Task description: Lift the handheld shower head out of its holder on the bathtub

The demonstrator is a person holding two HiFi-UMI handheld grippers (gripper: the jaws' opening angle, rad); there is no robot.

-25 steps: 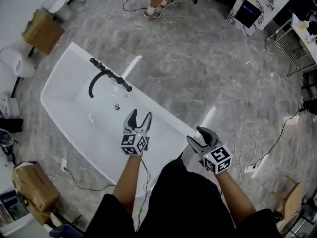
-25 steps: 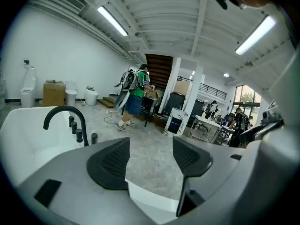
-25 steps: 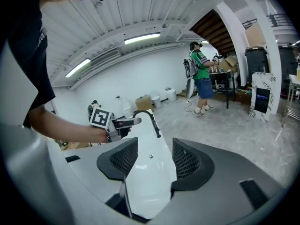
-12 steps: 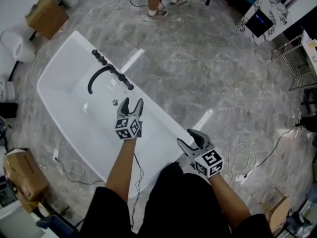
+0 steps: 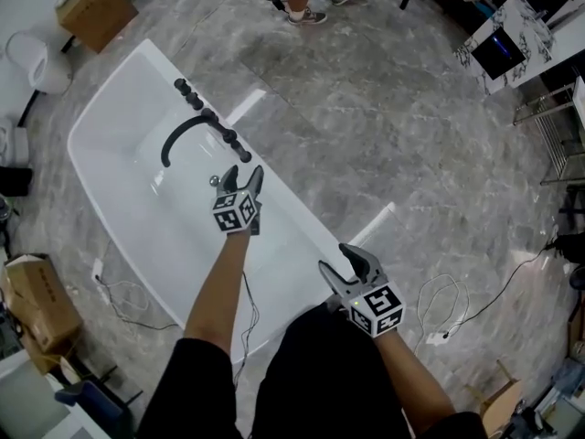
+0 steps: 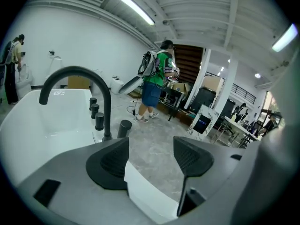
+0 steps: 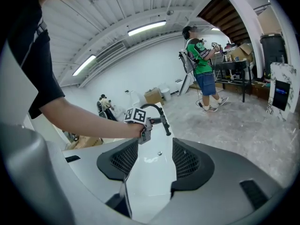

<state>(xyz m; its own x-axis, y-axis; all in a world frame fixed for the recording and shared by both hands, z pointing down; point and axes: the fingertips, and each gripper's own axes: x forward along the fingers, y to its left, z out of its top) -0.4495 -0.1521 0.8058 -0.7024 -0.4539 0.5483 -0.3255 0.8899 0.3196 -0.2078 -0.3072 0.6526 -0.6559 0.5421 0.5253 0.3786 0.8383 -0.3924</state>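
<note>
While left claw (image 5: 243,176) hangs open & empty mid-frame, just below shower head (image 5: 243,156) on bathtub (image 5: 128,80) rim, right claw (image 5: 335,261) sits lower right, also open w/ nothing held.

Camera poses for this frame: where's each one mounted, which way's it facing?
Head view: on the person's head, looking steeply down at the bathtub and faucet; both forearms, left tool, right tool.
Left gripper view: on the left tool, by the tub rim, facing the faucet; only its open jaws show.
Right gripper view: on the right tool, facing along the tub; open jaws, the person's left forearm.
Shared: both gripper views catch the faucet and a bystander in green.
</note>
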